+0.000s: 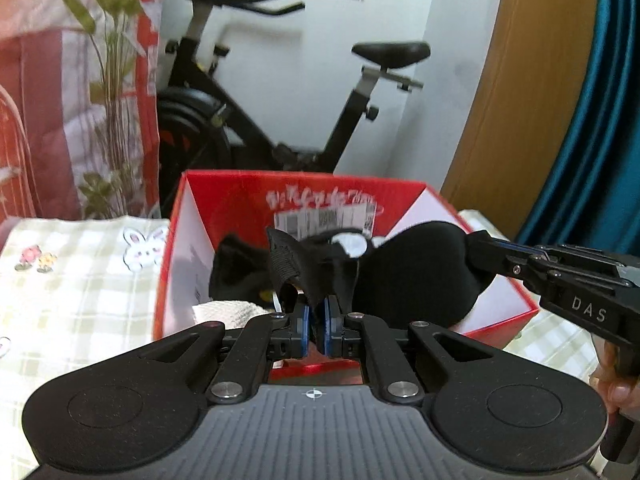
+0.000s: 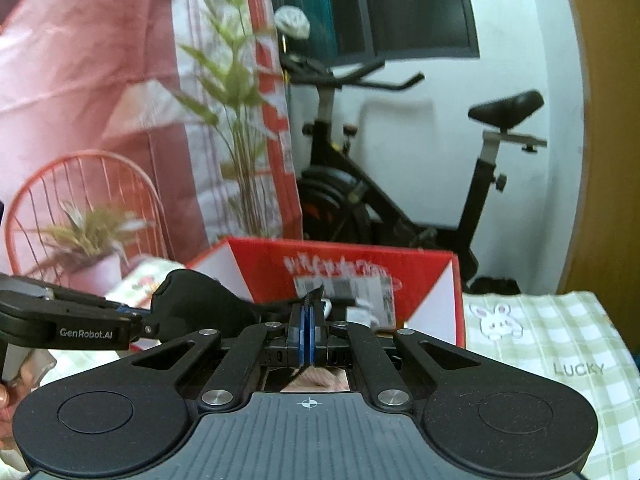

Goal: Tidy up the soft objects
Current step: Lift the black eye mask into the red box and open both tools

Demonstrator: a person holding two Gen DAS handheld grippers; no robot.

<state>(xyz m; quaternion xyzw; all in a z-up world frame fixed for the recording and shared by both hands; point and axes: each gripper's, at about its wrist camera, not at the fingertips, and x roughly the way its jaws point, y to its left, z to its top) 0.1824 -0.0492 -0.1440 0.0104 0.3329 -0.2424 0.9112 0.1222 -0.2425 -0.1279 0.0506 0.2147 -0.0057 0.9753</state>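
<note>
A black padded soft item with straps (image 1: pixel 408 276) hangs over an open red box (image 1: pixel 240 196), stretched between both grippers. My left gripper (image 1: pixel 316 308) is shut on a black strap end of it. My right gripper (image 1: pixel 474 248) comes in from the right, clamped on the pad's far end. In the right wrist view, my right gripper (image 2: pixel 308 312) is shut on a thin black edge. There my left gripper (image 2: pixel 150 320) pinches the black item (image 2: pixel 204 300) at the left, in front of the red box (image 2: pixel 272 264). Black cloth and a white knitted piece (image 1: pixel 228 312) lie inside the box.
The box stands on a green checked cloth with a rabbit print (image 1: pixel 80 280) (image 2: pixel 552 340). Behind it are an exercise bike (image 1: pixel 280 128), a leafy plant (image 1: pixel 112 80) and a red wire chair (image 2: pixel 80 200). A wooden door (image 1: pixel 520 100) and blue curtain (image 1: pixel 592 120) stand at the right.
</note>
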